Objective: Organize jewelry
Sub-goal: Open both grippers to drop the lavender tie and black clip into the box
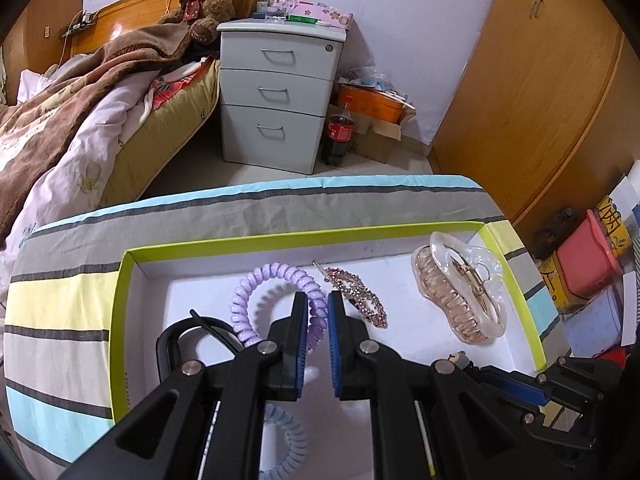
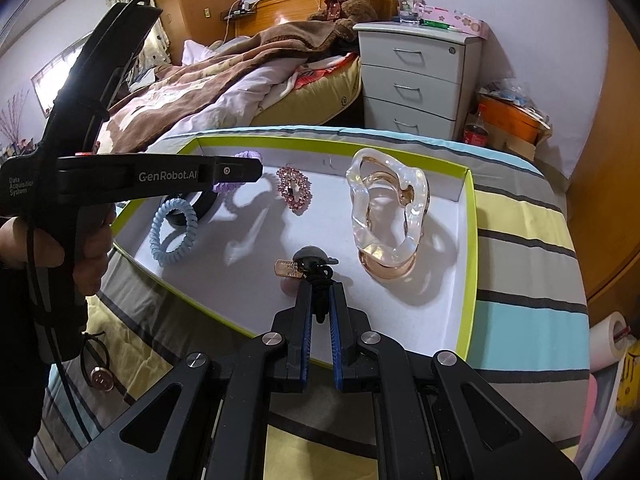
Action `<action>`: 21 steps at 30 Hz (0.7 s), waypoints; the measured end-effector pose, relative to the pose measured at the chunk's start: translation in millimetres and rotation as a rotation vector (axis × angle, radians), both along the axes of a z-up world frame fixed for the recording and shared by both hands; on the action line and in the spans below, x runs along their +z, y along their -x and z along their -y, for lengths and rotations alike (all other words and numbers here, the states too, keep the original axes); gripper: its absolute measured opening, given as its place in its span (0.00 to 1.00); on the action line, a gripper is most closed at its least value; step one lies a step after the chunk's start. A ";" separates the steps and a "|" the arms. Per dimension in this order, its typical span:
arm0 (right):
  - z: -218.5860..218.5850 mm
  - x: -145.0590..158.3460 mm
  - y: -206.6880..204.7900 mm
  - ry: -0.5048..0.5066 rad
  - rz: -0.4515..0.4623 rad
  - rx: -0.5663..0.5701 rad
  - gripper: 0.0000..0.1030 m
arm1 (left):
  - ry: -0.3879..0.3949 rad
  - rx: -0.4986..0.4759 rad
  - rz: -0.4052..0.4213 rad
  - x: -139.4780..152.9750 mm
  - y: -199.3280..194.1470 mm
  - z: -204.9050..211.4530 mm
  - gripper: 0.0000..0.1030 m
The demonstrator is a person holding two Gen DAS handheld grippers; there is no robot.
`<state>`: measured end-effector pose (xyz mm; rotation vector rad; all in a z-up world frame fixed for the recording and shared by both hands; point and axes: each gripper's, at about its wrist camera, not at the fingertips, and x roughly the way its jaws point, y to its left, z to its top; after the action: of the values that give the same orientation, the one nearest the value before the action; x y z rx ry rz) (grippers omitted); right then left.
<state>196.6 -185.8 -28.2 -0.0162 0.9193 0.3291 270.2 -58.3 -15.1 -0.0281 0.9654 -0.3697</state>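
Note:
A white box with a lime rim (image 1: 240, 242) (image 2: 472, 240) lies on the striped cloth. My left gripper (image 1: 318, 304) (image 2: 256, 172) is inside it, shut on a purple spiral hair tie (image 1: 272, 269) (image 2: 248, 156). A pink rhinestone clip (image 1: 356, 296) (image 2: 294, 190) and a large clear claw clip (image 1: 460, 292) (image 2: 388, 216) lie to its right. A blue spiral tie (image 2: 174, 232) and a black ring (image 1: 172, 344) lie to the left. My right gripper (image 2: 320, 292) is shut on a black cord tie with small charms (image 2: 308, 264), at the box's near edge.
A black hair tie with a bronze disc (image 2: 98, 376) lies on the cloth outside the box, near the hand on the left gripper. Beyond the table are a bed (image 1: 80, 120), a white drawer unit (image 1: 276, 96), a cola bottle (image 1: 340, 132) and a wooden wardrobe (image 1: 540, 100).

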 end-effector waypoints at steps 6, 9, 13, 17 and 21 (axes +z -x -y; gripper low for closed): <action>1.0 0.0 -1.4 -0.004 -0.004 -0.001 0.09 | 0.009 0.008 -0.013 -2.6 -3.5 -2.0 0.11; 1.2 0.1 -0.6 -0.008 -0.005 -0.003 0.11 | 0.005 0.014 -0.012 -2.7 -2.4 -3.0 0.17; 2.2 0.3 -0.1 -0.015 -0.008 -0.007 0.11 | 0.011 0.015 -0.006 -1.3 -0.1 -4.1 0.25; 4.2 0.7 0.1 -0.018 -0.005 -0.009 0.12 | 0.008 0.018 -0.003 0.0 2.9 -3.7 0.27; 5.7 2.4 2.4 -0.023 0.000 -0.015 0.12 | 0.011 0.025 0.000 2.9 6.4 -5.1 0.37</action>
<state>194.3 -191.5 -25.9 0.0116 0.9151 0.3255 263.8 -53.2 -12.3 -0.0505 0.9626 -0.3517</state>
